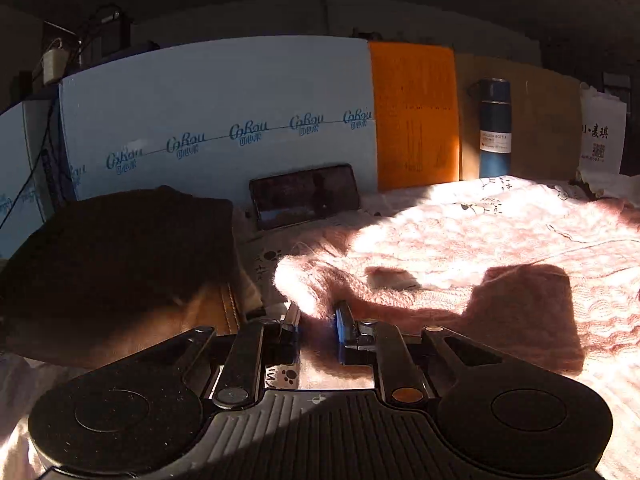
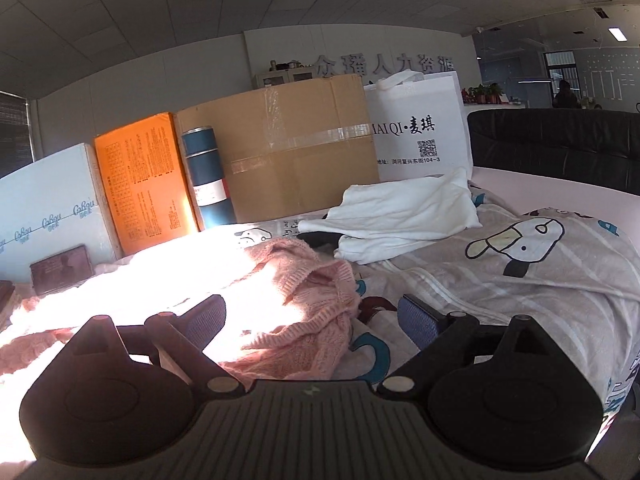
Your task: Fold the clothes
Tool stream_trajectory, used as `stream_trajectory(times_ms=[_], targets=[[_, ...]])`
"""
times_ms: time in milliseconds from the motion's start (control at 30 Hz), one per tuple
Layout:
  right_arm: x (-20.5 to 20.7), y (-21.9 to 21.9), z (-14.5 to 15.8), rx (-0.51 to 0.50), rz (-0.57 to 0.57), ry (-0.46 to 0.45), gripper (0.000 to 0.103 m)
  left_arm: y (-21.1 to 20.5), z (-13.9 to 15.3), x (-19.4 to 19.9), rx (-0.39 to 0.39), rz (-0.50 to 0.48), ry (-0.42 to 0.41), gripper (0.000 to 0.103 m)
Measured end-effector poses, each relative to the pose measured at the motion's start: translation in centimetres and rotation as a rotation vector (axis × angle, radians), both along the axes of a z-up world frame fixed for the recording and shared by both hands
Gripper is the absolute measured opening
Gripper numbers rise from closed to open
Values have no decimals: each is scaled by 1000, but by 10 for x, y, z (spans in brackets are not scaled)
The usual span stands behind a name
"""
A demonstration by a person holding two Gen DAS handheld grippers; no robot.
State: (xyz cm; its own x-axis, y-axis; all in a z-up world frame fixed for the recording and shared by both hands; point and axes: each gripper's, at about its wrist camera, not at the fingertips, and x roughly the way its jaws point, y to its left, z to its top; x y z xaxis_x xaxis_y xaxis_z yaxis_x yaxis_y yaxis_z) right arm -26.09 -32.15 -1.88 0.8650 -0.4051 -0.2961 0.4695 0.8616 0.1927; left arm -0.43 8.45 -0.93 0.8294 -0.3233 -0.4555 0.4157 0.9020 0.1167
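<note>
A pink knit sweater (image 1: 460,248) lies spread on the printed bedsheet (image 2: 520,280), half in bright sun. My left gripper (image 1: 318,316) is low over the sweater's left edge, its jaws narrowed with a fold of pink knit between them. In the right wrist view the sweater (image 2: 304,300) lies bunched ahead of my right gripper (image 2: 312,316), which is open wide just above the cloth and holds nothing. A white garment (image 2: 400,212) lies crumpled farther back on the bed.
A folded dark garment (image 1: 120,248) lies on a brown one at the left. A phone (image 1: 304,196) leans on a pale blue box (image 1: 220,120). An orange box (image 2: 140,188), a blue bottle (image 2: 208,176), a cardboard box (image 2: 288,144) and a white bag (image 2: 420,128) line the back.
</note>
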Motion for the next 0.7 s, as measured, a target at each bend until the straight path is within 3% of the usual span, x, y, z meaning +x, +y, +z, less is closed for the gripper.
stream_trajectory(times_ms=[67,133,200,300,467,567,633,700], targets=[[7,16,2,-12,110,-3,93,-4,-2,0,48,40,-3,33],[16,32,4,-20,228,-8,92,-6,0,-5,68,83,-35,73],[27,48,4,-9,326,12,91,-6,8,-16,15,112,-102,87],[37,72,6,-12,440,16,81,-8,18,-35,-116,40,-119,87],[41,105,10,-3,681,-8,79,-28,19,-50,-332,-277,17,95],[62,111,4,-5,647,96,80,-47,12,-47,-328,-376,76,96],[76,114,-1,-16,593,177,80,-55,5,-46,-280,-352,83,96],[83,112,-5,-5,546,198,80,-52,2,-43,-297,-326,109,96]])
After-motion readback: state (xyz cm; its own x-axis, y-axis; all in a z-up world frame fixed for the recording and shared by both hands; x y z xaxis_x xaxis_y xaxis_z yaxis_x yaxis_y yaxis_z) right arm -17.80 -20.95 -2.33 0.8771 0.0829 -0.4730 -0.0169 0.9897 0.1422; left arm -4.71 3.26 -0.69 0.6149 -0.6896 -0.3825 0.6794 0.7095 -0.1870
